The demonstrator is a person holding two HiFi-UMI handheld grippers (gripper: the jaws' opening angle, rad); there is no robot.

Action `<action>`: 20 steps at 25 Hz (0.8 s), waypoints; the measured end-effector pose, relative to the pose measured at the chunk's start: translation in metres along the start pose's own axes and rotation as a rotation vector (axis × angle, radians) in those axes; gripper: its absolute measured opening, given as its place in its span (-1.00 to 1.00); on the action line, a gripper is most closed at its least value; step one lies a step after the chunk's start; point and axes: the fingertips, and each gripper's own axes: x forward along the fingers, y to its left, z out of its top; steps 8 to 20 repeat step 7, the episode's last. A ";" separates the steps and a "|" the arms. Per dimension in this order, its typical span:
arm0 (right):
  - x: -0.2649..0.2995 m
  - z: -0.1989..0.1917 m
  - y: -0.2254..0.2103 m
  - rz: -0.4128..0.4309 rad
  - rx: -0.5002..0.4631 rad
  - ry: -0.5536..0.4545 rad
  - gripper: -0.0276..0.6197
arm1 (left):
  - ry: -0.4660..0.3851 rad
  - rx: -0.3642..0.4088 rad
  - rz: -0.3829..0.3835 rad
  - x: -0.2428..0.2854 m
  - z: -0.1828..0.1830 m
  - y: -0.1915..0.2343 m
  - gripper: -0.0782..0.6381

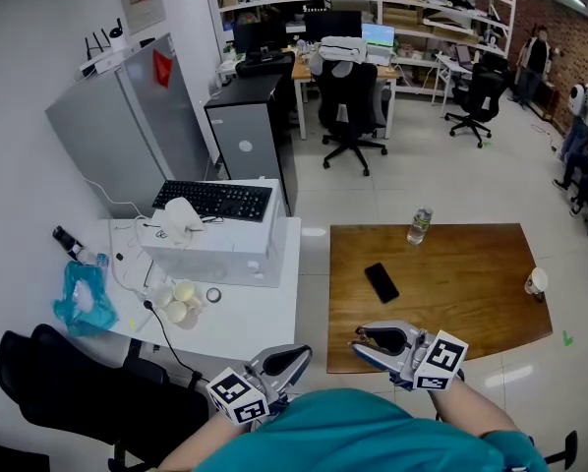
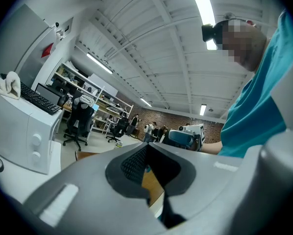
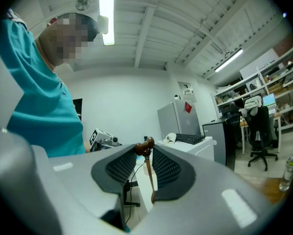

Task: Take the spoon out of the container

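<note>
We wear a teal short-sleeved top (image 1: 373,431), loose at the sleeves, and a small black camera (image 2: 211,32) on the head. Our left gripper (image 1: 296,354) and right gripper (image 1: 365,340) have smooth light-grey shells with black, finely dimpled pads (image 3: 118,168) lining the jaws. Each carries a white cube (image 1: 237,397) printed with black square markers.

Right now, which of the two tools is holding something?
The right tool: a thin brown spoon is pinched between its jaws, while the left tool holds nothing.
</note>
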 end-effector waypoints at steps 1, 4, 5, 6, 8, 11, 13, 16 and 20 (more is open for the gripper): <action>-0.001 0.000 0.000 0.000 -0.001 0.001 -0.60 | -0.003 -0.009 0.002 0.001 0.000 -0.001 -0.79; -0.003 0.001 -0.001 0.001 -0.005 0.002 -0.60 | -0.008 -0.021 0.005 0.004 0.000 -0.001 -0.79; -0.004 0.001 -0.001 0.002 -0.006 0.002 -0.60 | -0.007 -0.018 0.004 0.004 -0.001 -0.001 -0.79; -0.004 0.000 -0.001 0.003 -0.007 0.003 -0.60 | -0.007 -0.014 0.002 0.005 -0.001 -0.001 -0.79; -0.005 -0.001 -0.001 0.004 -0.007 0.004 -0.60 | -0.006 -0.010 0.001 0.005 -0.002 -0.001 -0.79; -0.005 -0.001 -0.001 0.004 -0.007 0.004 -0.60 | -0.006 -0.010 0.001 0.005 -0.002 -0.001 -0.79; -0.005 -0.001 -0.001 0.004 -0.007 0.004 -0.60 | -0.006 -0.010 0.001 0.005 -0.002 -0.001 -0.79; -0.005 -0.001 -0.001 0.004 -0.007 0.004 -0.60 | -0.006 -0.010 0.001 0.005 -0.002 -0.001 -0.79; -0.005 -0.001 -0.001 0.004 -0.007 0.004 -0.60 | -0.006 -0.010 0.001 0.005 -0.002 -0.001 -0.79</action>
